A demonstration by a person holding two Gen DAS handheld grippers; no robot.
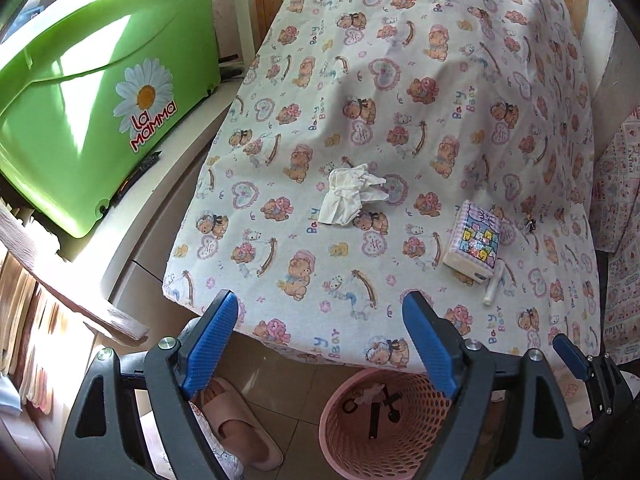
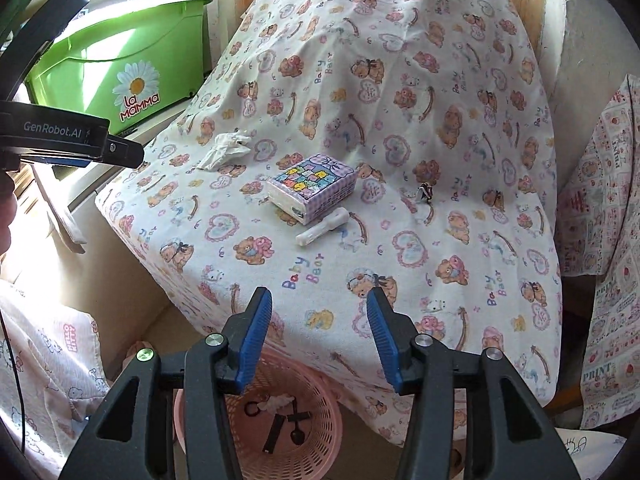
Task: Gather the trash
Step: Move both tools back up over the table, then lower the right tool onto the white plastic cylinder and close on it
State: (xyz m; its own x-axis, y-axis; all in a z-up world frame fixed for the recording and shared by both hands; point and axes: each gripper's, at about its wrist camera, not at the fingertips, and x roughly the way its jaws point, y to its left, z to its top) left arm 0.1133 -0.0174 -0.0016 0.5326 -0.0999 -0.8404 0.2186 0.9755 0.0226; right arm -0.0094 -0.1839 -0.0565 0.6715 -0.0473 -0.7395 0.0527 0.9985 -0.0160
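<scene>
A crumpled white tissue [image 1: 349,200] [image 2: 226,150] lies on the bear-print cloth [image 1: 400,92] [image 2: 400,80] that covers the table. To its right sit a tissue pack [image 1: 474,246] [image 2: 312,187], a small white tube [image 1: 493,289] [image 2: 323,226] and a tiny dark clip [image 1: 531,225] [image 2: 425,193]. A pink mesh basket [image 1: 344,432] [image 2: 320,428] stands on the floor below the table's near edge, holding a few dark bits and a paper scrap. My left gripper [image 1: 320,344] hangs open and empty above the table edge and basket. My right gripper [image 2: 318,334] is open and empty there too.
A green La Mamma bin [image 1: 92,92] [image 2: 128,68] sits on a white ledge at the left. A pink slipper [image 1: 240,428] lies on the tiled floor beside the basket. More printed cloth [image 2: 600,260] hangs at the right. The left gripper's body [image 2: 60,136] shows at the right wrist view's left edge.
</scene>
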